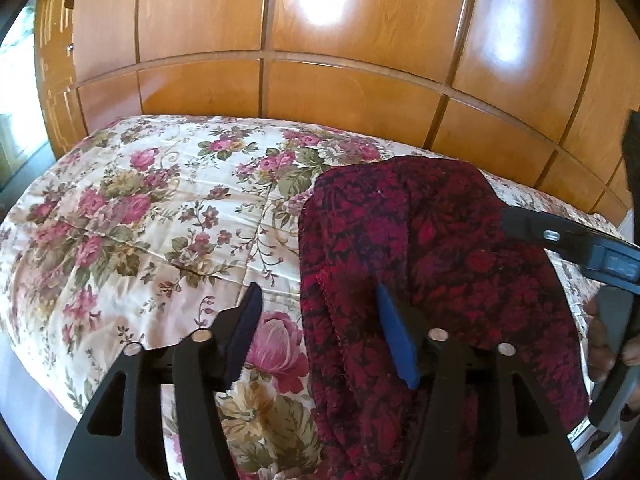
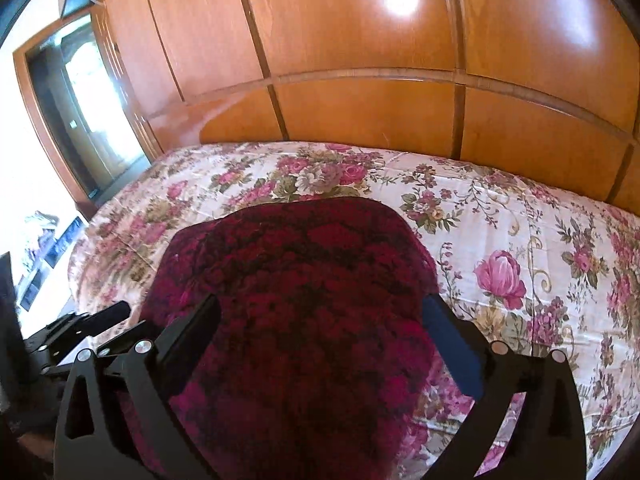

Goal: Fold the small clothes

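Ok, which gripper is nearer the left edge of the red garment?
Left. The left gripper straddles that edge of the red garment, open; the right gripper is over its middle, also open.

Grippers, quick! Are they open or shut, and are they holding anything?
Left gripper: open, holding nothing, at the red cloth's left edge.
Right gripper: open, holding nothing, fingers apart over the red cloth.

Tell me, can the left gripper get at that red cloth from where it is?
Probably yes. The left gripper is open right over the red cloth's left edge on the bed, with nothing in between.
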The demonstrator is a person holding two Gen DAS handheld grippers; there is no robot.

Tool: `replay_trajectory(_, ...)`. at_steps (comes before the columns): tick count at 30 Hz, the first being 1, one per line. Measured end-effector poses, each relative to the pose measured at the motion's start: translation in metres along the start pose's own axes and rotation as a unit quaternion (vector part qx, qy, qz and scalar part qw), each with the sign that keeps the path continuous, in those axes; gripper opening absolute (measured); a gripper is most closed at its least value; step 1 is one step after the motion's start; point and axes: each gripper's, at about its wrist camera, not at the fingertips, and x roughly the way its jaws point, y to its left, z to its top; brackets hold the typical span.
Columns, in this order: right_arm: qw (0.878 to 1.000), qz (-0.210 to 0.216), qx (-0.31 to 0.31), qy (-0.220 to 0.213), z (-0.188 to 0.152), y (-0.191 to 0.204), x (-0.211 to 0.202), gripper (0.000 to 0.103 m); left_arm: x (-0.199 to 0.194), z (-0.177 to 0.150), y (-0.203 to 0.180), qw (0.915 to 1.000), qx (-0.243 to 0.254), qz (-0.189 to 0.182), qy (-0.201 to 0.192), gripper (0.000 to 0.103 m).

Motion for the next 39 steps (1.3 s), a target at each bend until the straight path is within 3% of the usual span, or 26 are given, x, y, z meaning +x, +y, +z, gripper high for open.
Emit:
replay_trajectory(2,1.000,0.024,0.012,0.006,-0.006,-0.010,-0.006,0.101,0.002,-0.001,0.002,1.0000,-0.001,-0.003,0.004,0.060)
replay_trajectory(7,0.992,0.089,0.077,0.043,-0.036,-0.047,-0.008,0.101,0.009,-0.004,0.007,0.9999,-0.002,-0.009,0.014,0.072)
replay_trajectory(13,0.950,0.230,0.194,0.084,-0.067,-0.082,0.019,0.101,0.024,-0.008,0.023,0.9983,-0.019,-0.043,0.034,0.079)
replay_trajectory(16,0.920,0.302,0.227,0.100,-0.074,-0.087,0.043,0.101,0.031,-0.010,0.033,0.9962,-0.034,-0.067,0.043,0.079)
replay_trajectory(20,0.904,0.346,0.229,0.101,-0.073,-0.086,0.057,0.101,0.039,-0.012,0.047,0.9908,-0.062,-0.109,0.050,0.079)
replay_trajectory(27,0.901,0.364,0.212,0.105,-0.061,-0.071,0.076,0.101,0.049,-0.022,0.069,0.9715,-0.130,-0.189,0.061,0.079)
replay_trajectory(29,0.903,0.362,0.202,0.111,-0.055,-0.066,0.080,0.101,0.052,-0.026,0.076,0.9633,-0.152,-0.212,0.064,0.079)
replay_trajectory(32,0.906,0.356,0.196,0.113,-0.051,-0.060,0.080,0.101,0.058,-0.034,0.083,0.9442,-0.190,-0.260,0.069,0.079)
replay_trajectory(36,0.918,0.345,0.173,0.092,-0.044,-0.045,0.061,0.086,0.056,-0.045,0.075,0.9219,-0.220,-0.314,0.058,0.076)
replay_trajectory(39,0.924,0.344,0.152,0.073,-0.038,-0.033,0.043,0.080,0.051,-0.044,0.062,0.9171,-0.222,-0.328,0.046,0.076)
